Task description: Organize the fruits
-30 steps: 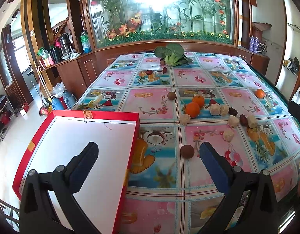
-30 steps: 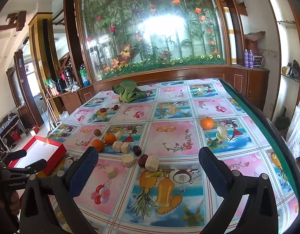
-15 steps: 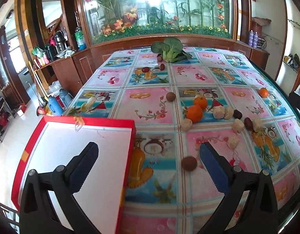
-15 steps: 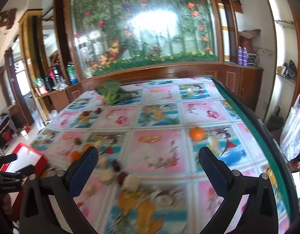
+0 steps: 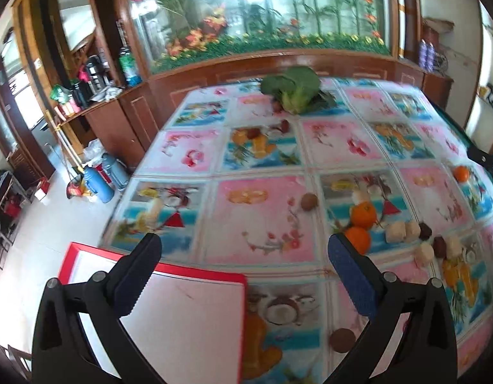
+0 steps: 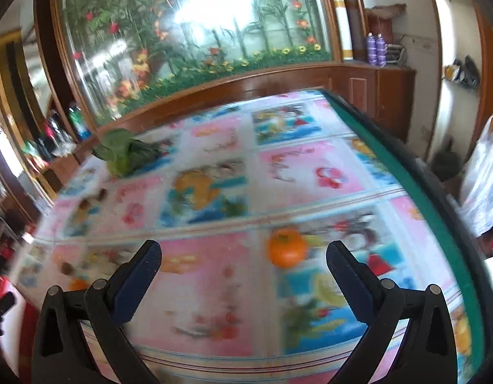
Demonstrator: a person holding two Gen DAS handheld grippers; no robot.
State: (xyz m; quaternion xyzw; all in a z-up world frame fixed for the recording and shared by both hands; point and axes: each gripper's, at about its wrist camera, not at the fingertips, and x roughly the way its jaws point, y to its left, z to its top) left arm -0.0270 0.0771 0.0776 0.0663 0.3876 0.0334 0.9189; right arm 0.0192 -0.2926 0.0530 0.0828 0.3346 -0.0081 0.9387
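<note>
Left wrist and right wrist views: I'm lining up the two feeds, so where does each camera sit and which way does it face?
Left wrist view: on the left gripper, facing across the fruit-print tablecloth over the red-rimmed white box; its open fingers show.
Right wrist view: on the right gripper, facing the lone orange mandarin near the table's green edge; its open fingers show.
Shared: the leafy green vegetable, that mandarin, the tablecloth.
</note>
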